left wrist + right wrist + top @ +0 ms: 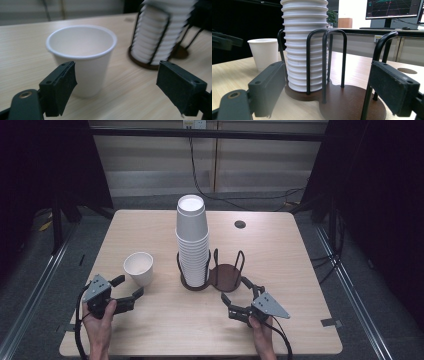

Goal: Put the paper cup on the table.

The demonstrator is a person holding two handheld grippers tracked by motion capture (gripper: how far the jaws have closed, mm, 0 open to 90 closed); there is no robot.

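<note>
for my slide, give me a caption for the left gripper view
Open left gripper faces an upright single white paper cup on the wooden table, beside the cup stack.

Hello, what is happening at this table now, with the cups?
A person holds a gripper in each hand. The left gripper, open, points at a single paper cup standing upright on the table, not yet touching it. The right gripper, also open, faces the cup holder, whose left bay carries a tall cup stack; the right bay is empty.
</note>
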